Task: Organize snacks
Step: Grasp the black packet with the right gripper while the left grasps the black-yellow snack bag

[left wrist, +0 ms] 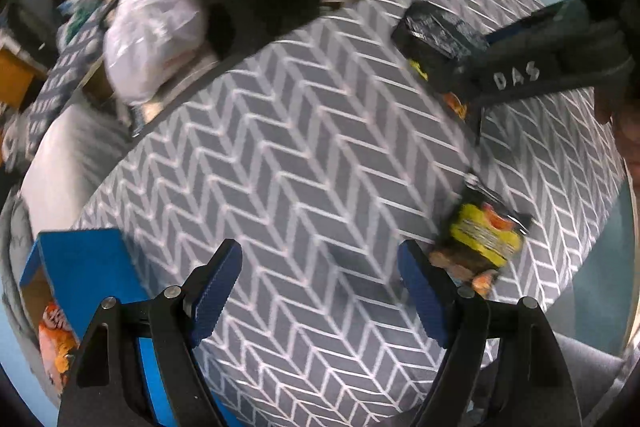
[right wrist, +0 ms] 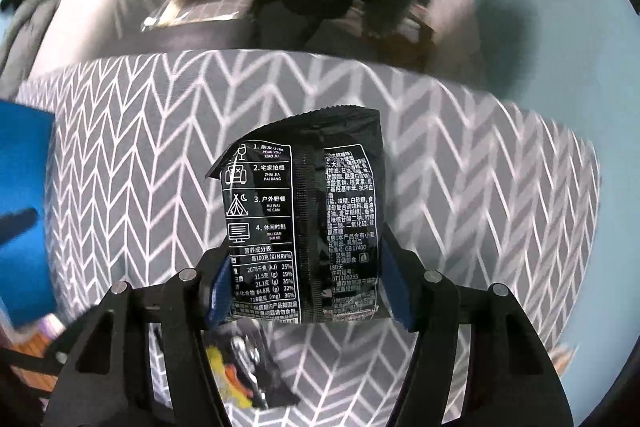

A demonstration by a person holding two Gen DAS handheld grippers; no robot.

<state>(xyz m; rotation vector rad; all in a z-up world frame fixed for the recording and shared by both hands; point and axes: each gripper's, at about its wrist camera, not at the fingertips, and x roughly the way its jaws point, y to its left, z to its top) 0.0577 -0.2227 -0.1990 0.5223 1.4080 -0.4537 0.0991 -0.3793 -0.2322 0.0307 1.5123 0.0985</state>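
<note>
At lower left, the blue box (left wrist: 86, 263) holds an orange packet (left wrist: 56, 339). Right gripper (right wrist: 308, 291) grips a black printed packet (right wrist: 304, 223); left gripper (left wrist: 320, 291) is wide open and holds nothing.

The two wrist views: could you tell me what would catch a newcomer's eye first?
First, the black snack packet with white printing, clamped upright between the right gripper fingers above the grey herringbone tablecloth. In the left view, a yellow snack packet lies on the cloth just right of the open left gripper, and a blue box sits at lower left with an orange packet inside.
</note>
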